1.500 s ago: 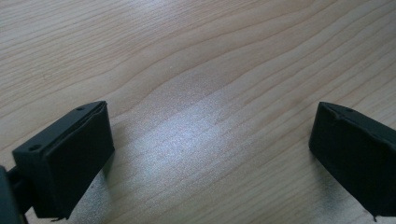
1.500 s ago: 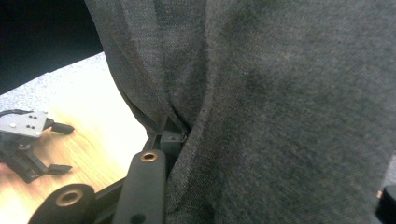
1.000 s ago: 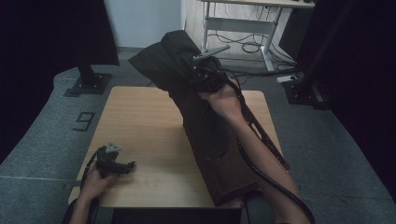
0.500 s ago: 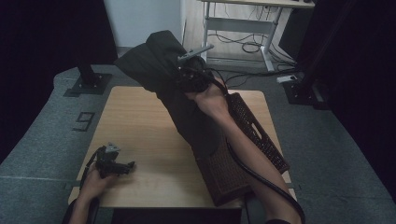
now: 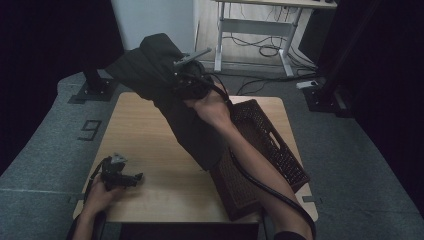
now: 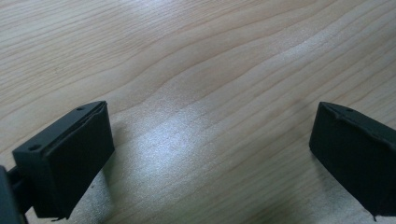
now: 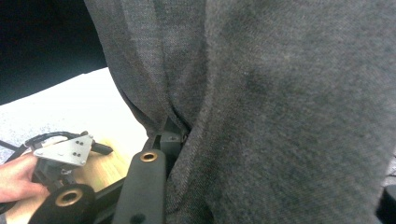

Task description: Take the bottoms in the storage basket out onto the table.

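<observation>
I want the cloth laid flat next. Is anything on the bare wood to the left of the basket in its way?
Only the left gripper, resting open near the wooden table's front-left corner.

Garment (image 5: 185, 115) lifted over worktop (image 5: 145, 140) middle, hanging from right gripper (image 5: 187, 82), trailing into basket (image 5: 270, 150) at worktop's right. Left gripper (image 5: 119, 175) resting near-left on worktop, well apart from basket.

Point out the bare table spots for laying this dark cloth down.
Bare wood runs across the table's left half, between the left gripper and the far edge. The right side is crowded: the dark basket fills it, with the cloth hanging from the right gripper.
</observation>
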The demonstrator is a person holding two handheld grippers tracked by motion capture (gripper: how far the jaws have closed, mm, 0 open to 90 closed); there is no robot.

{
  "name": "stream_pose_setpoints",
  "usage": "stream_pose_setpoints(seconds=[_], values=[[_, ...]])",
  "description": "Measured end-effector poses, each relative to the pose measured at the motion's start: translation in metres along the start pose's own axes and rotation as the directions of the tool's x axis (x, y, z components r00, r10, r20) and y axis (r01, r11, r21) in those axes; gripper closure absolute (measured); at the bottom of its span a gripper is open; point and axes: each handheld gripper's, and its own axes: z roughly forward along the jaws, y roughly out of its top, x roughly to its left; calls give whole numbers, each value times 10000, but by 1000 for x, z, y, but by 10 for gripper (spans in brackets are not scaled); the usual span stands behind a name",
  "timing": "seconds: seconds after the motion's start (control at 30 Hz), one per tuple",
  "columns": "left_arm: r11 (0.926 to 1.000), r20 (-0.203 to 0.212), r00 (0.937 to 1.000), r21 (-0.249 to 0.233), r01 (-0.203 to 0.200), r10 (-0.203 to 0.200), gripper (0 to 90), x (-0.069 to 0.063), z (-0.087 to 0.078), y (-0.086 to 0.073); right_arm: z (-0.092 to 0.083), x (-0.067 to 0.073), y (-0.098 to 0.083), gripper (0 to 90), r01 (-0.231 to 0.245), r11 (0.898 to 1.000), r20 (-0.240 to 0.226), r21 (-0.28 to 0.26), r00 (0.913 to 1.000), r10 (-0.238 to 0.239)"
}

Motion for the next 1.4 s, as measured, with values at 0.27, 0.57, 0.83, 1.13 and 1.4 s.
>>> stream_pose_setpoints(seconds=[0.27,0.57,0.83,1.13,1.4], values=[[10000,-57,10000,-7,80,-80,0,3,-1,-1,11,12,7,631,159,9999,-180,-30,9997,-160],[10000,-61,9999,-8,93,-93,0,3,-1,-1,24,23,11,631,254,9997,-344,-68,9991,-257],[9999,-70,9999,3,108,-108,0,4,-1,-2,36,30,9,630,337,9994,-428,-65,9985,-340],[9999,-59,9999,10,116,-116,0,4,-2,-2,57,36,-5,630,324,9995,-532,65,9981,-320],[9999,-59,9999,12,112,-112,0,4,-2,-2,74,40,-22,629,206,9996,-633,168,9978,-195]])
